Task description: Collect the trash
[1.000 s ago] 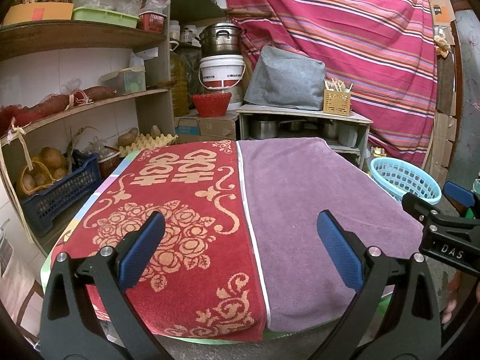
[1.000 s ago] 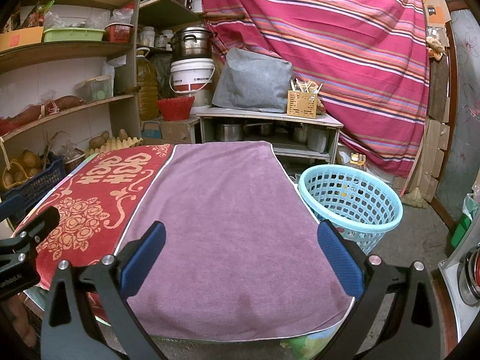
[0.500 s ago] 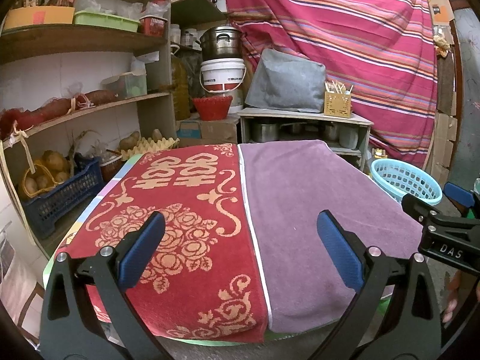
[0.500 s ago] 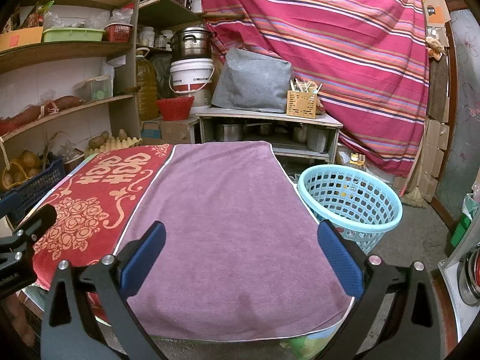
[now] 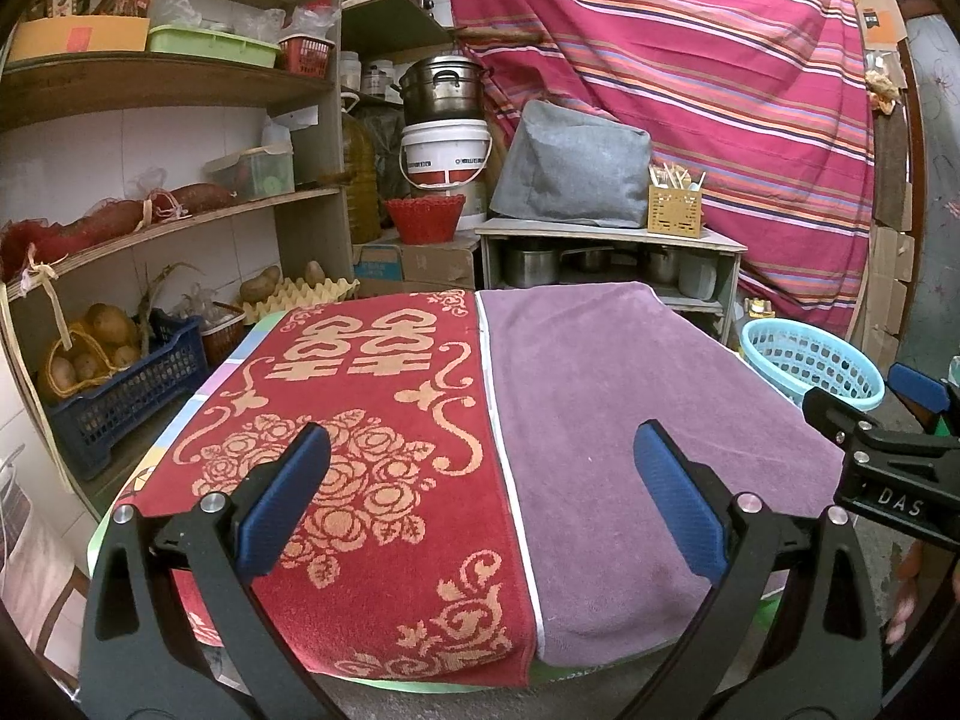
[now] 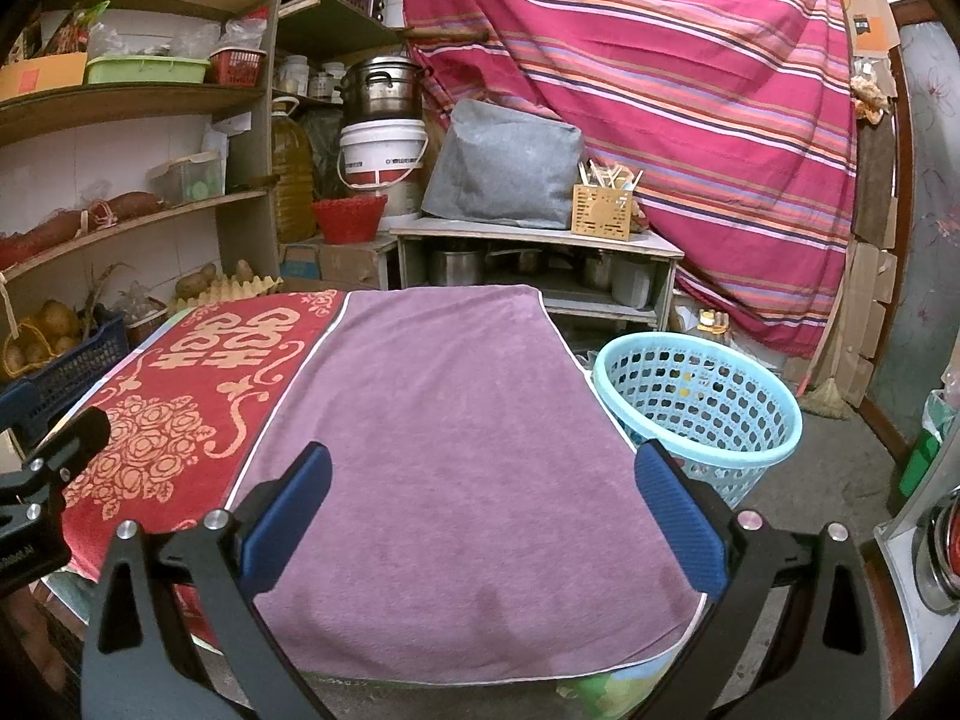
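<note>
progress: looks finished or unstarted, no trash visible on towel-covered tabletop (image 6: 456,456) | left gripper (image 5: 480,504): wide apart, empty | right gripper (image 6: 480,510): wide apart, empty | blue basket (image 6: 702,414): beside tabletop, small yellow bits inside

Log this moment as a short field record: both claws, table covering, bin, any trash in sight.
left claw: open, empty, above the red towel
right claw: open, empty, above the purple towel
table covering: the two towels side by side
bin: light blue basket on the floor, right of the table
trash on towels: none visible
</note>
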The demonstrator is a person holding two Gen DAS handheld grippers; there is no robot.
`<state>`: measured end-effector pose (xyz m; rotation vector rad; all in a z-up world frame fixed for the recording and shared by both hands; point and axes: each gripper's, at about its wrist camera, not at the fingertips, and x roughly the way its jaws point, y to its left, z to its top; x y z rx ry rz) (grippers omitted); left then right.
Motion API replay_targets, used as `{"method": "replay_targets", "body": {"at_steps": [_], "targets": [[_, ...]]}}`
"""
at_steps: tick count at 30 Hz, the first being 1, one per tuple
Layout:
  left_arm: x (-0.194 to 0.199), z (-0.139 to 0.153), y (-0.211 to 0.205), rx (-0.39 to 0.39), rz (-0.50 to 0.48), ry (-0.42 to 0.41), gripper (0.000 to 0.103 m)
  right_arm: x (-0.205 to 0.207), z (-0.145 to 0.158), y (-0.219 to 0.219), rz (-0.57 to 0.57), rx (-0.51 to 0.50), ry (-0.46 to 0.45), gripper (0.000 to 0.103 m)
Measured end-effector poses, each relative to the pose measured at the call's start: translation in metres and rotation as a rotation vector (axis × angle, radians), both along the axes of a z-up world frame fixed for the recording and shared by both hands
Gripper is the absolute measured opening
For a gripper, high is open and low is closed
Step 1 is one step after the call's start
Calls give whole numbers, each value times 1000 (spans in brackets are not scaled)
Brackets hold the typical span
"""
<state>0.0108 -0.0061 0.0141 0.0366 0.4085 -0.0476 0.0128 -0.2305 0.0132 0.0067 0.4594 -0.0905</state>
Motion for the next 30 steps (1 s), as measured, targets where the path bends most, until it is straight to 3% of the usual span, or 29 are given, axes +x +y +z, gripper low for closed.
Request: {"method": "replay_targets", "body": {"at_steps": [30], "targets": [[-1,-1,0,2,1,-3,98,0,1,2,-4,-2,-3,99]]}}
